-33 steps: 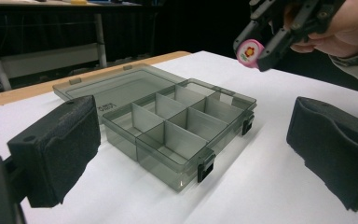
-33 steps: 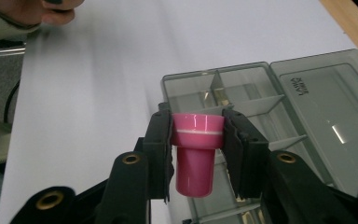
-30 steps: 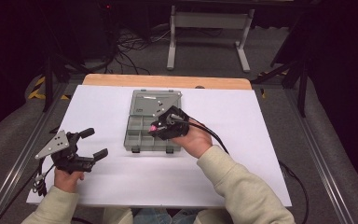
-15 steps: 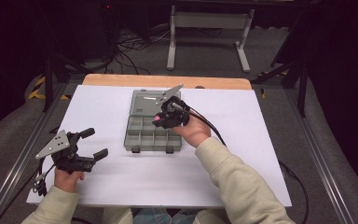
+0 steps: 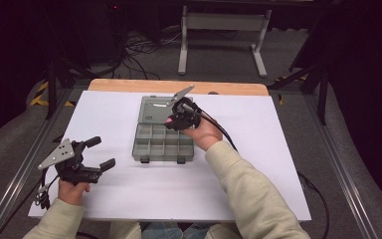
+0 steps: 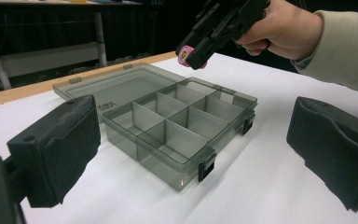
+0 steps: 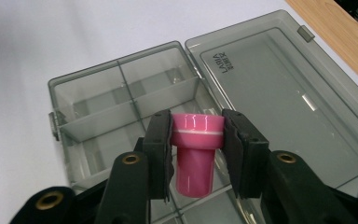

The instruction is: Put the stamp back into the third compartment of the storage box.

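A smoky grey compartment box (image 5: 163,142) lies open on the white table, its lid (image 5: 160,109) flat behind it. My right gripper (image 5: 171,121) hovers over the box's rear compartments, shut on a small pink cup (image 7: 195,151) held by its flared rim between the pads. The pink cup (image 6: 186,53) hangs above the box (image 6: 177,126) in the left gripper view. My left gripper (image 5: 104,153) rests at the table's front left, open, with nothing between its pads (image 6: 58,149), and it points toward the box.
The white sheet (image 5: 258,149) covers the table, with a wooden edge (image 5: 179,85) at the far side. Cables and a metal stand's legs (image 5: 221,37) lie on the floor beyond. A cable (image 5: 219,127) trails from the right gripper.
My right gripper has moved away from me with the pink cup, from the box's middle to its rear compartments near the lid. The left gripper has stayed put.
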